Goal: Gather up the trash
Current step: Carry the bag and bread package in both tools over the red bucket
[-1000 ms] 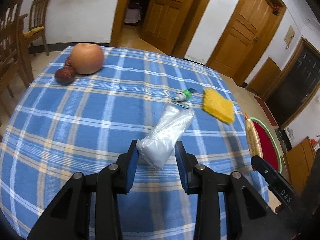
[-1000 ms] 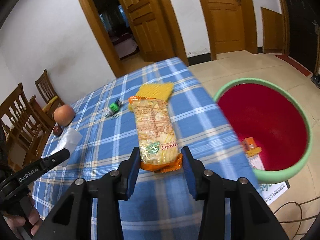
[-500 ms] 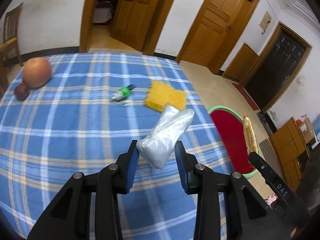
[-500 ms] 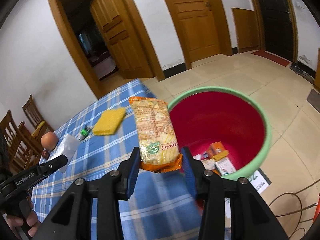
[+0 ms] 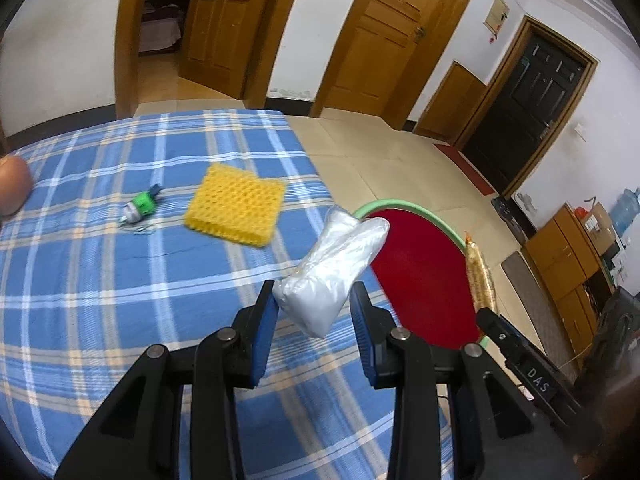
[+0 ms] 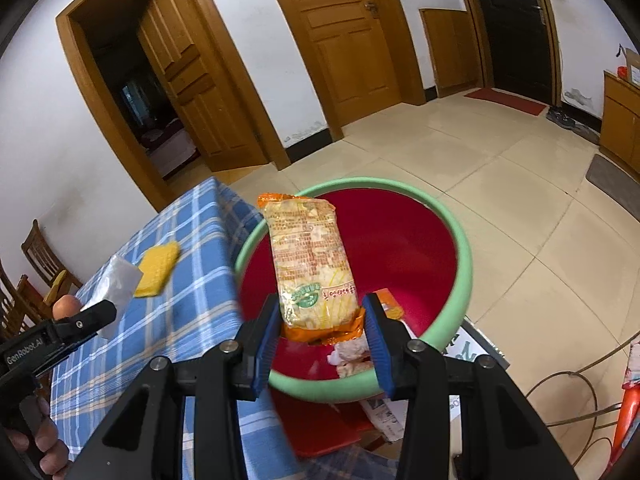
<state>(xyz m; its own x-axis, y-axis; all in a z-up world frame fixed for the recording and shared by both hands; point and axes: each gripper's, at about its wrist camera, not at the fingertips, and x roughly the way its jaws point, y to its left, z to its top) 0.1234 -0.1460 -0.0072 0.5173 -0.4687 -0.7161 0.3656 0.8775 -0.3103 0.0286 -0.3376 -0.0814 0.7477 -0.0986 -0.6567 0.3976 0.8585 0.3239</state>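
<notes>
My left gripper [image 5: 313, 309] is shut on a crumpled clear plastic bag [image 5: 335, 266], held above the table's right edge near the red bin [image 5: 420, 276]. My right gripper [image 6: 320, 322] is shut on an orange-and-yellow snack packet [image 6: 311, 268], held upright over the red bin with a green rim [image 6: 460, 240]. The bin holds some wrappers [image 6: 352, 354] at its bottom. The packet also shows edge-on in the left wrist view [image 5: 480, 276]. The bag also shows in the right wrist view [image 6: 114, 280].
The blue plaid tablecloth [image 5: 100, 272] carries a yellow sponge cloth [image 5: 236, 204], a small green-and-white bottle [image 5: 140, 206] and an apple [image 5: 12, 190] at the left edge. Papers [image 6: 468, 356] and a cable [image 6: 568, 384] lie on the tiled floor beside the bin.
Both grippers have swung right, from over the table toward the bin. The snack packet is now over the bin's opening, and the plastic bag is at the table's edge.
</notes>
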